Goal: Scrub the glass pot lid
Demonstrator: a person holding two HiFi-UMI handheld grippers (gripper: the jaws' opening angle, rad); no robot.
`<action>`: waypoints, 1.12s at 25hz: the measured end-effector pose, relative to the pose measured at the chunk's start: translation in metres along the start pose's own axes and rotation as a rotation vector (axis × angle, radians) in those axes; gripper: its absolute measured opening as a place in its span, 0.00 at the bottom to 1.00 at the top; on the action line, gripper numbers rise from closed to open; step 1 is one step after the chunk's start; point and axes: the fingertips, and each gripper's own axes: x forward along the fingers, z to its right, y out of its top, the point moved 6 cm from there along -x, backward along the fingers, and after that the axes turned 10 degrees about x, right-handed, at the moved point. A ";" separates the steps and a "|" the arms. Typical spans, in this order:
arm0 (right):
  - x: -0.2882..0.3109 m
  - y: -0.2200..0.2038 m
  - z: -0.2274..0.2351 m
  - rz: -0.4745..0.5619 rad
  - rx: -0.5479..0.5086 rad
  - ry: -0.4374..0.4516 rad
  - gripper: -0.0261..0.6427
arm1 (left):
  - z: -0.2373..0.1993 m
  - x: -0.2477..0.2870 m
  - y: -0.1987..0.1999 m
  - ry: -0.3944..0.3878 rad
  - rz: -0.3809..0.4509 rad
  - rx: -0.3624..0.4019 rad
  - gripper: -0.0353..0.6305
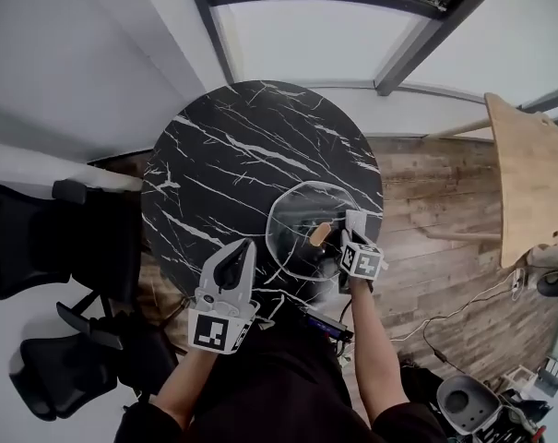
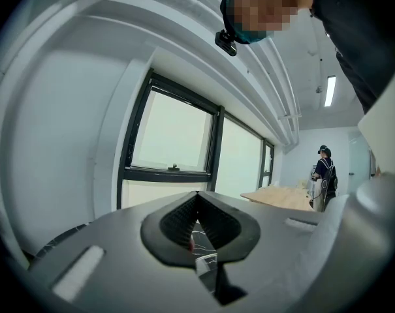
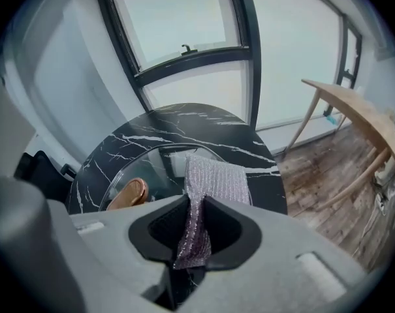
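Overhead, head view: lid (image 1: 297,212) lies flat on table (image 1: 223,164), knob (image 1: 321,235) up. Right gripper (image 1: 354,224) is at the lid's right rim; left gripper (image 1: 238,257) is just left of the lid, apart from it.

Left gripper view: jaws pressed together, nothing between, aimed above the lid.

Right gripper view: jaws clenched on cloth (image 3: 213,181) over the lid's right part; contact unclear.

Scrubbing seems in hand. The next move likely calls for pressing the cloth down and sweeping it across the glass.

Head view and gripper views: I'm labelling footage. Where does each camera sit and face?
Head view: on the person's head, facing steeply down at marble table, glass lid, forearms, left gripper, right gripper.
Left gripper view: on the shut left gripper, tilted up at windows; their torso above.
Right gripper view: on the right gripper, shut on scrub cloth, facing lid.
Shared: lid, in head and right gripper views.
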 end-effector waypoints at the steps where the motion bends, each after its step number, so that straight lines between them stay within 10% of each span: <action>1: 0.001 0.002 0.000 -0.001 0.008 0.001 0.14 | -0.001 -0.002 -0.001 0.005 0.000 -0.001 0.06; 28: 0.053 0.061 -0.058 -0.190 -0.302 0.079 0.15 | -0.013 -0.028 -0.014 0.022 -0.046 -0.007 0.06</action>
